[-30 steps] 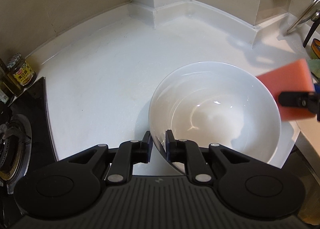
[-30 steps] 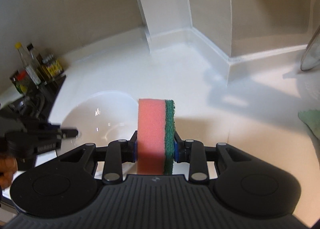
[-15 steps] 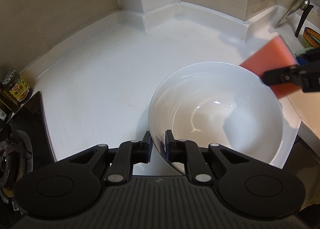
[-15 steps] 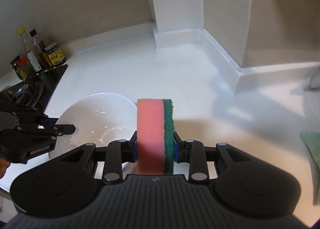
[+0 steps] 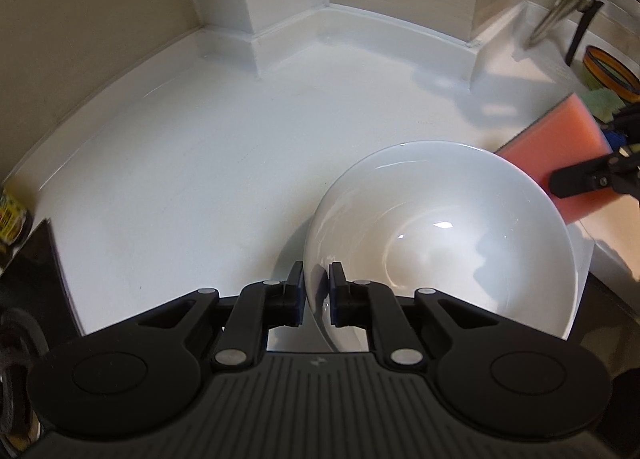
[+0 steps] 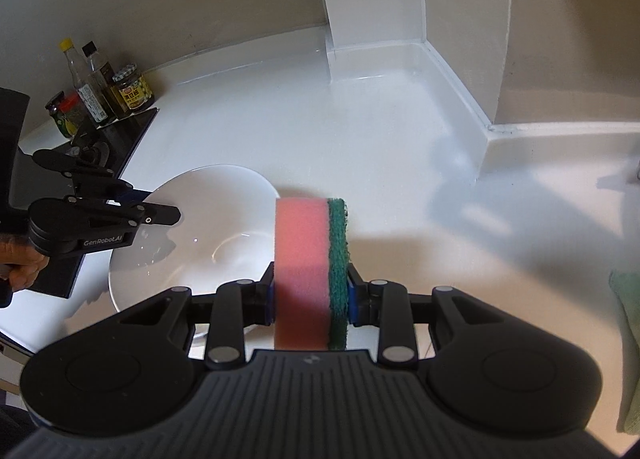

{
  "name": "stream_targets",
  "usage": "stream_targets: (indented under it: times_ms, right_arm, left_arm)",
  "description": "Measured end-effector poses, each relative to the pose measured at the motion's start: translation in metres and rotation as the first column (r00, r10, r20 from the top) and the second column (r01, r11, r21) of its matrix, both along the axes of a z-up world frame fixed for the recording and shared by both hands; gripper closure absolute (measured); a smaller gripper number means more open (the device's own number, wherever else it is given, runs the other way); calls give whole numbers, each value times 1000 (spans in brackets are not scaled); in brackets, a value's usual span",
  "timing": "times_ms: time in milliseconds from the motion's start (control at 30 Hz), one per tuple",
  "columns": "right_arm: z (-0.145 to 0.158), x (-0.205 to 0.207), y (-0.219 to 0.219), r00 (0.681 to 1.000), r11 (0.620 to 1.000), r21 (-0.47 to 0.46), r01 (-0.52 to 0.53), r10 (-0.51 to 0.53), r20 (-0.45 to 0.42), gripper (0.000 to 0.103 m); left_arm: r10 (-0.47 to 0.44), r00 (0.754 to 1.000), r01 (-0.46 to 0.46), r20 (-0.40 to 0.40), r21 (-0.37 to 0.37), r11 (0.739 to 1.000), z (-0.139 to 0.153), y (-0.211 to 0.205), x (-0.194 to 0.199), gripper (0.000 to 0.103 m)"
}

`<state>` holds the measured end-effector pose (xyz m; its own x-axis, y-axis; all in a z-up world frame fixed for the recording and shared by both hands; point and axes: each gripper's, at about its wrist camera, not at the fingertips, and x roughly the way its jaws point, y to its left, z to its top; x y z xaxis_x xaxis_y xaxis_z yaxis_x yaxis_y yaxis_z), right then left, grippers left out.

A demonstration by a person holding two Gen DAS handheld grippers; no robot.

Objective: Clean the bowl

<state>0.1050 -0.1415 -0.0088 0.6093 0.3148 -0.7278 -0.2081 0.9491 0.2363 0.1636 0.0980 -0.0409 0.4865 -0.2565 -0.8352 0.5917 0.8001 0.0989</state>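
A white bowl (image 5: 460,243) is held tilted above the white counter by my left gripper (image 5: 316,295), which is shut on its near rim. It also shows in the right wrist view (image 6: 208,227), with the left gripper (image 6: 160,207) clamped on its left rim. My right gripper (image 6: 310,299) is shut on a pink sponge with a green scouring side (image 6: 308,259), held upright beside the bowl's right edge. In the left wrist view the sponge (image 5: 560,163) sits just past the bowl's far right rim.
The white counter (image 5: 220,147) runs to beige walls and a white corner column. Bottles and jars (image 6: 100,91) stand by a black stove (image 6: 80,163) at left. A green cloth (image 6: 628,339) lies at right. A pot lid and colourful bowl (image 5: 608,71) sit far right.
The sponge has shifted from over the bowl's right side to just past its far right rim. Both cameras have tilted up. The left gripper still holds the bowl.
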Motion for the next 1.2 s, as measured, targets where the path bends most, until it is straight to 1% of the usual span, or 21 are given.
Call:
stream_targets:
  times_ms: [133,267,400,500,567,600,633,700,733,800,867,967,1000,1067,1133,1200]
  right_arm:
    - [2,16,6,1000,999,-29,-15,15,16,75]
    - [2,29,8,1000,1000,-26,-16,17,23,75]
    - [2,16,6,999,998,-37,-46,47,11,75]
    - [4,5,4,998,998,-33,-62,62,-7,76]
    - [5,0,4,998,997,-34,-70,70,-11,76]
    - [5,0,4,998,997,-34,-67,67,-9,76]
    - [6,1,4,998,997,-34,-65,65,-8,76]
    - [8,4,6,998,998,-28,-60,60,-1,76]
    - [9,6,7,998,998,-33,-60,60,5,76]
    - [11,9,9,998,997,-39,-61,61,13,76]
    - [12,15,11,998,997,-42,-64,65,19,76]
    - [12,24,17,994,992,-71,-103,104,18,76]
    - [11,27,19,992,988,-89,-124,126,15,76]
    - [10,32,23,988,983,-108,-151,153,10,76]
    - [9,32,22,986,980,-107,-166,167,0,76]
    - [8,29,20,984,979,-99,-177,177,-12,76]
  left_arm:
    - [-27,1000,27,0,8,1000,0,-3,2,93]
    - [-25,1000,25,-3,3,1000,0,-2,4,93]
    - [-29,999,29,-14,-4,1000,-1,-2,10,91]
    - [-61,998,61,-14,15,998,-1,-4,13,89]
    - [-62,998,62,-20,21,998,0,-4,13,89]
    - [-40,999,41,-32,23,999,1,-3,13,89]
    - [-22,999,23,-39,26,999,1,-2,12,87]
    - [46,998,-45,-45,36,998,5,2,1,84]
    - [62,997,-61,-43,28,998,7,3,-3,83]
    - [125,991,-126,-48,-16,992,9,11,-21,78]
    - [169,984,-171,-64,-23,985,5,14,-31,79]
    - [209,973,-214,-97,-47,976,-4,18,-35,80]
    - [211,972,-216,-106,-46,975,-5,18,-33,81]
    - [197,976,-199,-98,-13,980,-4,15,-28,85]
    - [175,981,-174,-83,18,985,-5,12,-24,90]
    - [141,987,-139,-84,30,990,-5,11,-12,90]
